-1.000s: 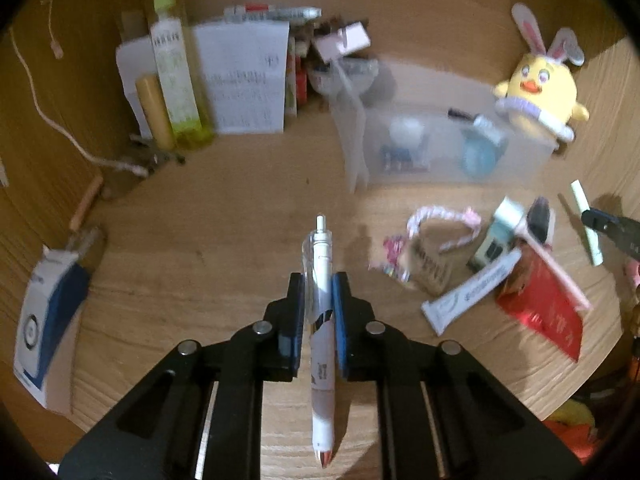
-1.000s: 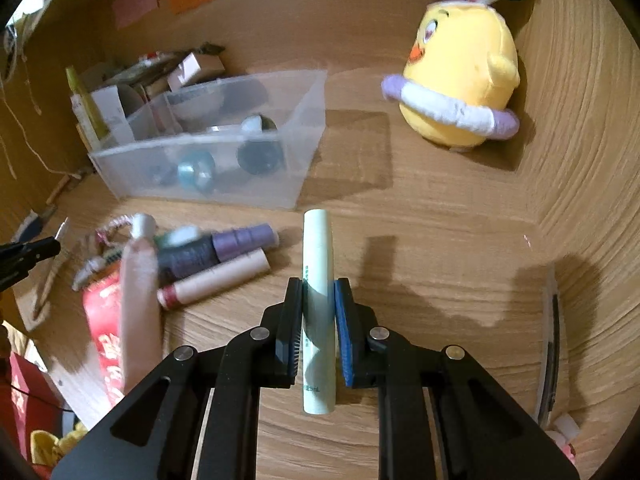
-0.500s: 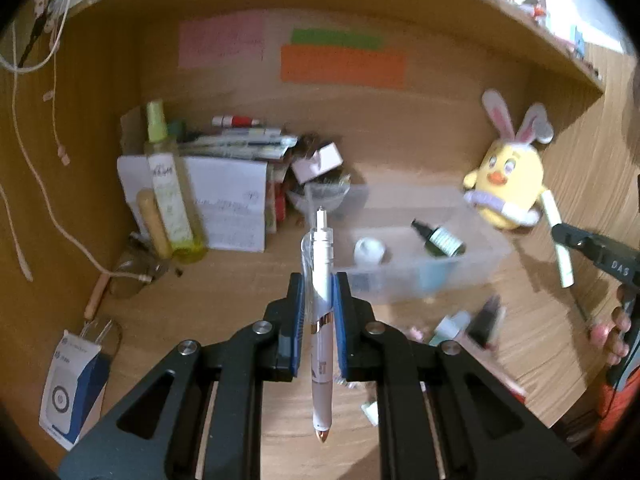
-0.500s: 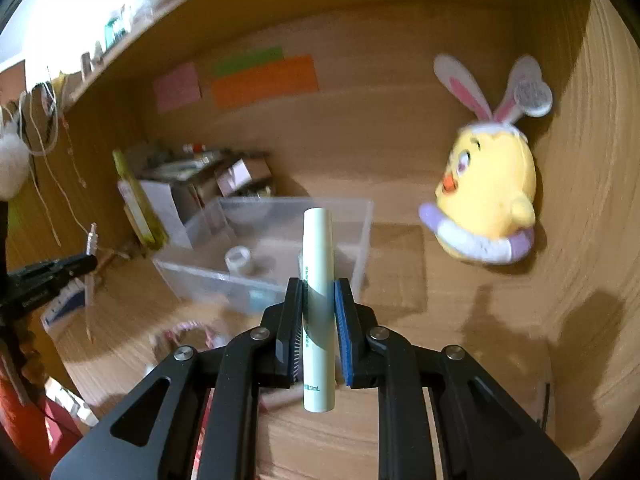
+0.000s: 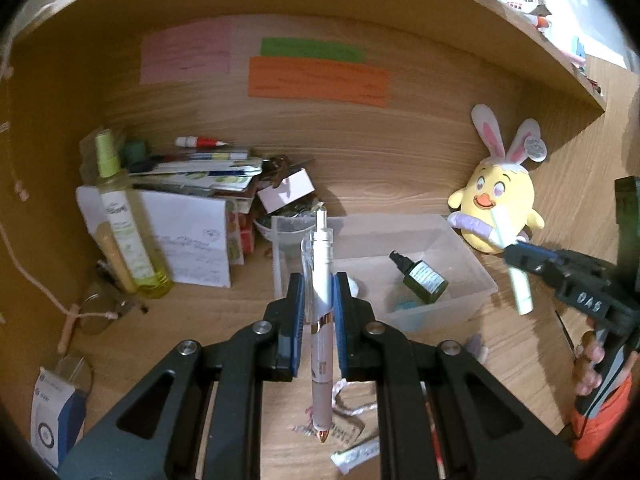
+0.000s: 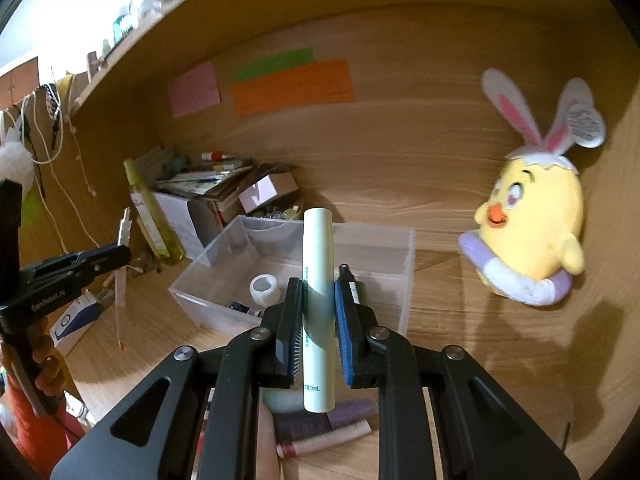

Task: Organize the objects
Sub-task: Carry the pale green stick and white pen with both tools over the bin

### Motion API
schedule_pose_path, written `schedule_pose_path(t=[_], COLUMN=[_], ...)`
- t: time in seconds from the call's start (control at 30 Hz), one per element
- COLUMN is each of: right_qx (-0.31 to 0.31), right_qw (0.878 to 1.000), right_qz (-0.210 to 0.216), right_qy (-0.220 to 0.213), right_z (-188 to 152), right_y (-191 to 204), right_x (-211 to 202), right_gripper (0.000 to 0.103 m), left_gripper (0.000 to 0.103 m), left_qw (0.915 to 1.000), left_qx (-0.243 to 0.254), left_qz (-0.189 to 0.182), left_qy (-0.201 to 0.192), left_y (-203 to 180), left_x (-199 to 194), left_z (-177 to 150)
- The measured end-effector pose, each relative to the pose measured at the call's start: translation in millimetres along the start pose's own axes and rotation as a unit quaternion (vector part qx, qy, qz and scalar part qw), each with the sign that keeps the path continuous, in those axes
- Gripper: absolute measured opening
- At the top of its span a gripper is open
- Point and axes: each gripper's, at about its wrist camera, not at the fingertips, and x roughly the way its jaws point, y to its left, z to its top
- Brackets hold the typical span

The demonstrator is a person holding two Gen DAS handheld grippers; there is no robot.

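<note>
Clear bin [image 6: 224,276] contents partly hidden behind tongs [image 6: 317,328].

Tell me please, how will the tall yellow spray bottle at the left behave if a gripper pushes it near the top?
The tall yellow spray bottle stands upright and is narrow for its height, so a push near its cap would probably tip it rather than slide it. It looks like smooth clear plastic, so pads may slip. It seems mostly full of liquid, so likely rather heavy for its size.

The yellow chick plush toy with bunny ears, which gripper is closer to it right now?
Right. The right gripper, shut on a pale green tube, hangs just in front of the plush toy. The left gripper, shut on a white pen, is across the clear plastic bin.
</note>
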Motion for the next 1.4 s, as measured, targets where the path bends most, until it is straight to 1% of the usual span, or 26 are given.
schedule_pose_path(t=[0.13, 0.23, 0.47, 0.6, 0.7, 0.87, 1.0, 1.13, 1.4], right_qx=[-0.009, -0.021, -0.033, -0.04, -0.047, -0.049, -0.051, -0.058, -0.085], right_qw=[1.0, 1.0, 0.999, 0.998, 0.997, 0.995, 0.992, 0.989, 0.984], right_qz=[0.002, -0.004, -0.015, -0.022, -0.028, -0.027, -0.017, -0.015, -0.016], right_qy=[0.014, 0.022, 0.036, 0.042, 0.055, 0.085, 0.113, 0.137, 0.159], right_z=[8, 14, 30, 35, 35, 29, 23, 16, 9], right_y=[6, 12, 15, 15, 14, 9, 7, 8, 22], right_x=[21, 37, 64, 76, 89, 112, 130, 145, 156], right_gripper=[0.014, 0.014, 0.014, 0.014, 0.014, 0.014, 0.014, 0.014, 0.015], left_gripper=[0.013, 0.013, 0.013, 0.013, 0.013, 0.013, 0.013, 0.013, 0.013], left_qw=[1.0, 0.9999, 0.9995, 0.9985, 0.9965, 0.9927, 0.99, 0.987, 0.983], left_qx=[0.007, 0.009, 0.013, 0.036, 0.061, 0.084, 0.092, 0.101, 0.1], left_qz=[-0.002, -0.004, 0.018, 0.03, 0.037, 0.04, 0.035, 0.033, 0.012], left_qy=[0.007, 0.014, 0.021, 0.027, 0.045, 0.077, 0.101, 0.121, 0.153], left_y=[-6, -8, -6, -8, -13, -20, -23, -24, -27], left_x=[16, 29, 59, 78, 98, 126, 144, 156, 170], left_z=[13, 24, 53, 62, 60, 53, 46, 40, 26])
